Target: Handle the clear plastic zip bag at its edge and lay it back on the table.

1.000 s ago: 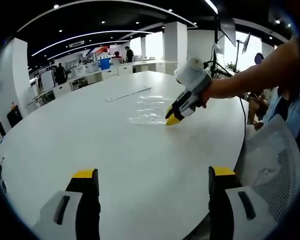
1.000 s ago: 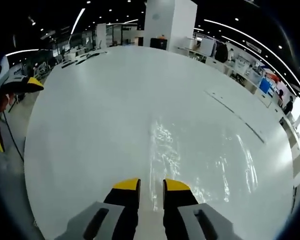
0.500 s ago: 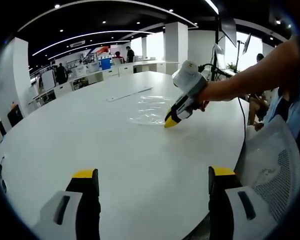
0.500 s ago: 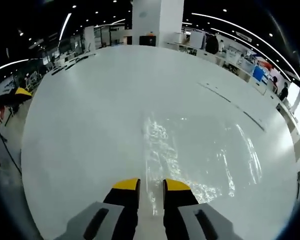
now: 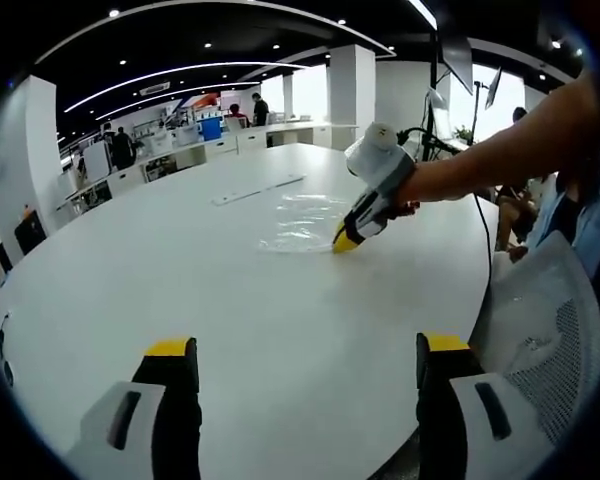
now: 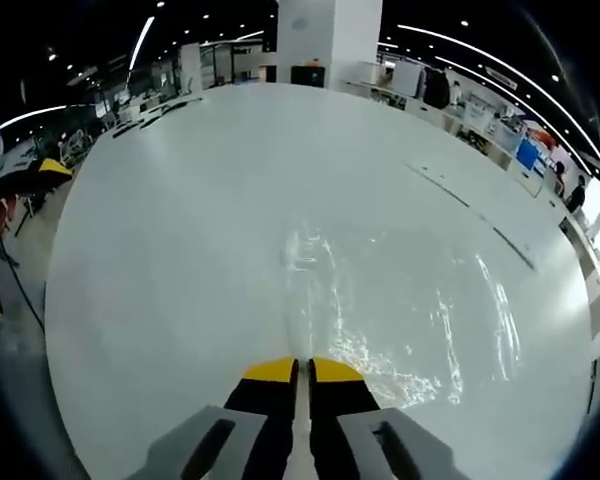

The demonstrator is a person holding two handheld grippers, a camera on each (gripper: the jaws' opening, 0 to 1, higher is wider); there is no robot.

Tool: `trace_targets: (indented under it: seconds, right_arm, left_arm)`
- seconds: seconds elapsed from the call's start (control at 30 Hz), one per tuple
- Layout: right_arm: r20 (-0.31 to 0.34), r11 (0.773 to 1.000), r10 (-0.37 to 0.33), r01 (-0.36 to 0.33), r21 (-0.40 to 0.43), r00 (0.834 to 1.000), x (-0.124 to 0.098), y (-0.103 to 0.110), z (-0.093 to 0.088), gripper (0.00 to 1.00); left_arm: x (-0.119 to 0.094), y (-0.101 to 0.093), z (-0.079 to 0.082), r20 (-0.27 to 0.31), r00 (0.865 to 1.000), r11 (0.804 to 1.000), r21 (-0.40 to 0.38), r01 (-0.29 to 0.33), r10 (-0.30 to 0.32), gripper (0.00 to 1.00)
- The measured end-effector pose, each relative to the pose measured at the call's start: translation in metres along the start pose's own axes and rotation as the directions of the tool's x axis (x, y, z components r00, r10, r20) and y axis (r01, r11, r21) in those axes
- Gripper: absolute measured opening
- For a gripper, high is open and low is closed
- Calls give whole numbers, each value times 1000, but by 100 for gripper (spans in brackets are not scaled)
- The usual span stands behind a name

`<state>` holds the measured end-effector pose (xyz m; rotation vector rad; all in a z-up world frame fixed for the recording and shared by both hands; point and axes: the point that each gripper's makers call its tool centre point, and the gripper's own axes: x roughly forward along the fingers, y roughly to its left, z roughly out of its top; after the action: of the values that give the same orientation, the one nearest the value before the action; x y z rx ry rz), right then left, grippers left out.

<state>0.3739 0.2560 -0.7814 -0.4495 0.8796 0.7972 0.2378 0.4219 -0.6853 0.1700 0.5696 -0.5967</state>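
Note:
The clear plastic zip bag (image 5: 300,220) lies flat and wrinkled on the white round table (image 5: 230,290). In the right gripper view the zip bag (image 6: 410,310) spreads ahead and to the right, its near edge running down between my jaws. My right gripper (image 6: 298,368) is shut on that edge, its yellow tips nearly touching. The left gripper view shows the right gripper (image 5: 346,240) held by a person's hand, tip down at the bag's right edge. My left gripper (image 5: 305,350) stands wide open near the table's front edge, holding nothing, well short of the bag.
A long thin strip (image 5: 260,187) lies on the table beyond the bag. A mesh-backed chair (image 5: 550,330) stands at the table's right edge. A person's forearm (image 5: 500,150) reaches in from the right. Desks, a pillar and people fill the background.
My right gripper's jaws have closed from a finger-wide gap to nearly touching, on the bag's near edge. The left gripper has stayed still and open.

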Motion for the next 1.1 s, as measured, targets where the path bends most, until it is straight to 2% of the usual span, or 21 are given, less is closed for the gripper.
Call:
trace_targets:
  seconds: [0.4,1.1]
  right_arm:
    - [-4,990,37,-37,-133,999,-2,6,1,0]
    - [34,977,70,-61,-207,997,-23,16,5,0]
  left_arm:
    - [-1,0,1,1,1000,1000,2,-1,1,89]
    - [2,-1,4,0,1000,1000,14,12,-12,88]
